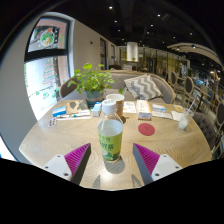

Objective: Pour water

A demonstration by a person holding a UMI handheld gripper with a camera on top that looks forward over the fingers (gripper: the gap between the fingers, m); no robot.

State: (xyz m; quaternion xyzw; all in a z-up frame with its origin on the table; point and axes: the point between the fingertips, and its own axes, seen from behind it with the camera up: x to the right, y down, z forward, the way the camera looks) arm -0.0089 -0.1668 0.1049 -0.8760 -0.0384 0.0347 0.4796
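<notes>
the round pale wooden table [60, 140] fills the lower part of the gripper view, its near edge curving just behind the fingers. behind it stands a sofa with a grey zigzag-patterned cushion [146, 86], and further back a café-like room with ceiling lights and a framed poster on the left wall.

near the far edge of the table sits a leafy green potted plant [90, 80] in a dark pot. right of it, papers and open booklets [140, 106] lie spread along the far side. a blue pen or slim tool [68, 113] lies toward the left edge.

a brown paper cup [115, 102] stands near the middle of the table, directly behind the bottle; whether they touch cannot be told. a small round red coaster [147, 129] lies flat to the right of the bottle, well apart from it.

the clear plastic bottle with a green label and white cap [110, 133] stands upright on the table toward its near edge, just ahead of the fingers and centred between them.

the gripper [112, 160] has its jaws spread wide, grasping nothing; the magenta pads [76, 159] face inward, with clear gaps to the bottle on both sides.
</notes>
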